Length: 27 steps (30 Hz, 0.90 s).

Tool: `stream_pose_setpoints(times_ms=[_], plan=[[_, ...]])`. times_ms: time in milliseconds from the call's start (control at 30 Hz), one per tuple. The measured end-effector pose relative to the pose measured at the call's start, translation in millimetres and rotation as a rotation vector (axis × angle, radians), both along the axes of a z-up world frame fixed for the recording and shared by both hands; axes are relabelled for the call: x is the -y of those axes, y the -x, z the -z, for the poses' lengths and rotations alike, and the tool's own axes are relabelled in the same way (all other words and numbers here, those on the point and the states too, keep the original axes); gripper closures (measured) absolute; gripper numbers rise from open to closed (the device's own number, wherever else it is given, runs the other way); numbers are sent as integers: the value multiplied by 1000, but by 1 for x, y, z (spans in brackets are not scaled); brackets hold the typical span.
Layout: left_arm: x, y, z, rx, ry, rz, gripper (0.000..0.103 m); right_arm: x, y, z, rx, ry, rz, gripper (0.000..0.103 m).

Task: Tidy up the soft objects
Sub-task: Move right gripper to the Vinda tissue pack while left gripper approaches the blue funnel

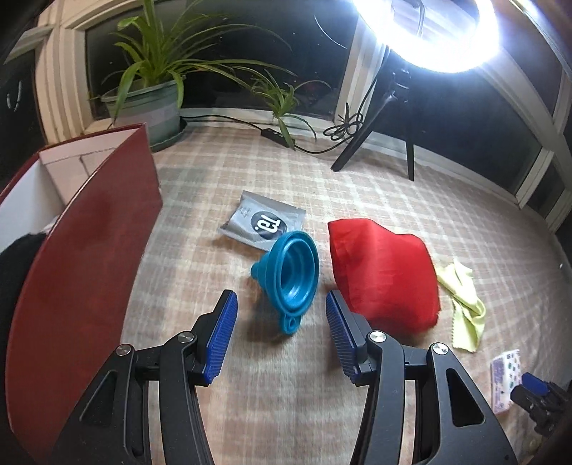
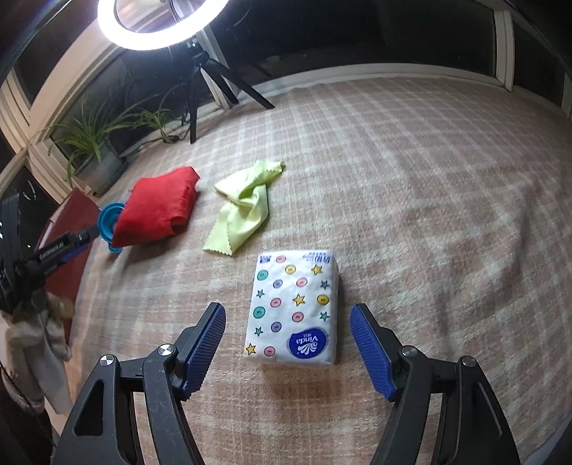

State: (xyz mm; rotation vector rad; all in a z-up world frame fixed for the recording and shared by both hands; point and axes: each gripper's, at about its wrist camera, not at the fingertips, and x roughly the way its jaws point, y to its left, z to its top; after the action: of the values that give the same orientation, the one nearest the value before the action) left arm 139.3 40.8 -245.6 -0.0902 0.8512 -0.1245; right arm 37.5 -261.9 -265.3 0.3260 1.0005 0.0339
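Observation:
My left gripper point(image 1: 280, 304) is open and empty, its blue pads either side of a teal collapsible funnel point(image 1: 291, 277) lying on the plaid blanket point(image 1: 357, 179). A grey sachet point(image 1: 262, 223) lies beyond the funnel. A folded red cloth point(image 1: 384, 275) sits to the right, with a yellow-green cloth point(image 1: 464, 304) beyond it. My right gripper point(image 2: 287, 314) is open and empty, straddling a white Vinda tissue pack point(image 2: 295, 307). The red cloth point(image 2: 157, 211), the yellow-green cloth point(image 2: 241, 211) and the funnel point(image 2: 111, 221) lie farther off to the left.
An open dark red box point(image 1: 82, 250) with a white inside stands at the left. A potted plant point(image 1: 150, 103) and a ring light on a tripod point(image 1: 429, 32) stand at the back by the window. The tissue pack point(image 1: 506, 379) shows at the lower right of the left wrist view.

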Motion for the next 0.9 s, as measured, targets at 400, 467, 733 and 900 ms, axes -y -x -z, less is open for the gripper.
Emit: stream_pose_setpoints(times_ms=[400, 467, 733, 900], plan=[[4, -21, 6, 37, -43, 0, 53, -18, -14, 11, -1, 115, -9, 34], [4, -22, 7, 42, -48, -2, 53, -20, -15, 13, -3, 133, -14, 34], [2, -33, 18, 31, -76, -8, 54, -29, -18, 20, -9, 209, -33, 34], [2, -40, 27, 5, -86, 1, 68, -31, -22, 21, -18, 257, -35, 34]])
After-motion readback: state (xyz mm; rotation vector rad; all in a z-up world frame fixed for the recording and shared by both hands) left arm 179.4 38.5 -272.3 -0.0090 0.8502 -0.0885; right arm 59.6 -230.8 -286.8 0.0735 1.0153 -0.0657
